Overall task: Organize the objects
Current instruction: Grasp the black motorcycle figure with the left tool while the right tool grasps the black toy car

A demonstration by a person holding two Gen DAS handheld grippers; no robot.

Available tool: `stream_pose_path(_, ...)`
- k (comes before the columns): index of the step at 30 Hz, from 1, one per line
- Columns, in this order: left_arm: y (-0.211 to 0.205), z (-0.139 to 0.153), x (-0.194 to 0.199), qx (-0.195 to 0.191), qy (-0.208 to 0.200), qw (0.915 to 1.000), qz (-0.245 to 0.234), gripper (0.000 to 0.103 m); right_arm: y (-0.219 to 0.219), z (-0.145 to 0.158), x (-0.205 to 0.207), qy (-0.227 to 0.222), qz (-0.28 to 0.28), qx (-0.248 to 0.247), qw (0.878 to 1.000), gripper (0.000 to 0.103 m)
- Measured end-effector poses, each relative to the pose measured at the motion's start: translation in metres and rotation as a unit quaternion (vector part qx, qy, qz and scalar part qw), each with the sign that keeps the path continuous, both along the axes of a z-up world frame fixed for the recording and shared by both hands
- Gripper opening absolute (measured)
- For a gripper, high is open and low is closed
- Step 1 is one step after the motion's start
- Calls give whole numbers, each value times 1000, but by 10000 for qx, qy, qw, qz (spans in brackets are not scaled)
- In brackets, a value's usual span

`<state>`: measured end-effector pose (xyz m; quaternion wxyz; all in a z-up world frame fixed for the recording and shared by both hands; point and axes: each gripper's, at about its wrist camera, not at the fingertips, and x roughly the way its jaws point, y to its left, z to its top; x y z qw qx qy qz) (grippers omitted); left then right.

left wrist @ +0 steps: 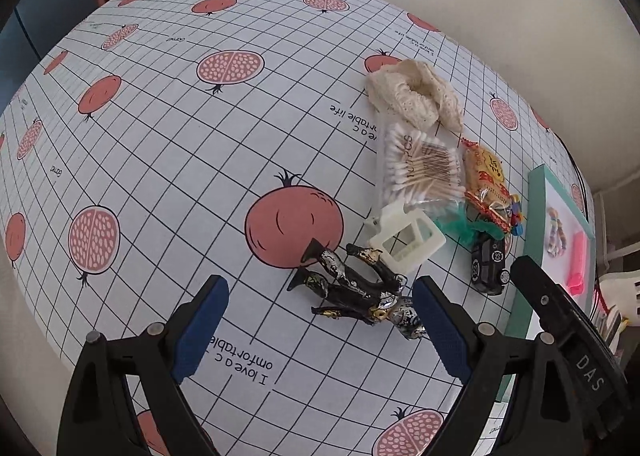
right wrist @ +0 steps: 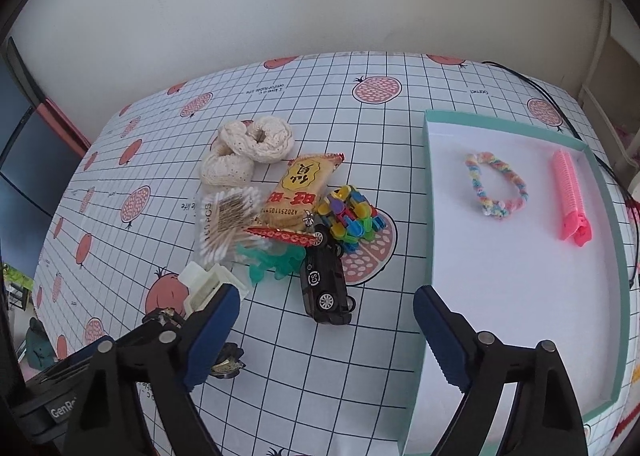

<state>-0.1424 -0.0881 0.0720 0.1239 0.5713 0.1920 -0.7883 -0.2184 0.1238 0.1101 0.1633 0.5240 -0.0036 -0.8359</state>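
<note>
A black and silver figurine (left wrist: 360, 292) lies on the tablecloth between the tips of my open left gripper (left wrist: 320, 296), close to its right finger. Beyond it lie a white plastic frame (left wrist: 408, 240), a cotton swab pack (left wrist: 420, 168), a snack packet (left wrist: 486, 180), a cream crocheted piece (left wrist: 412, 92) and a black toy car (left wrist: 488, 264). My right gripper (right wrist: 326, 308) hangs open above the table, with the toy car (right wrist: 326, 288) just ahead of it. The teal-rimmed white tray (right wrist: 428, 196) holds a pastel bracelet (right wrist: 496, 186) and a pink clip (right wrist: 570, 196).
Colourful plastic pieces (right wrist: 350, 218) and green plastic bits (right wrist: 276, 262) sit in the pile. A black cable (right wrist: 532, 82) runs behind the tray. A white wall stands behind the table. The left gripper's body (right wrist: 60, 396) shows low in the right wrist view.
</note>
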Motion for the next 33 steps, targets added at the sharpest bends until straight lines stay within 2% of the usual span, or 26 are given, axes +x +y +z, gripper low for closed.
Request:
stream_pose_path(14,17,-27,-7,-86,-387,9992,-48,93,-4,-27,-13,-230,52,59,9997,81)
stream_pose_path(23,25,-24,-8,-246,-326,9991,-87,93,-4,-39,-18,-381,45,-78,9992,75)
stream_pose_path(30,28,-25,-8,-101,-340,9993,-91,93,-1,-47,-19,-508,6,-125,9986,67)
stream_pose_path(33,30,-26,-8,-41,-342,9993,-114,93,-3,-48,-18,-474,42,-67,9988,66)
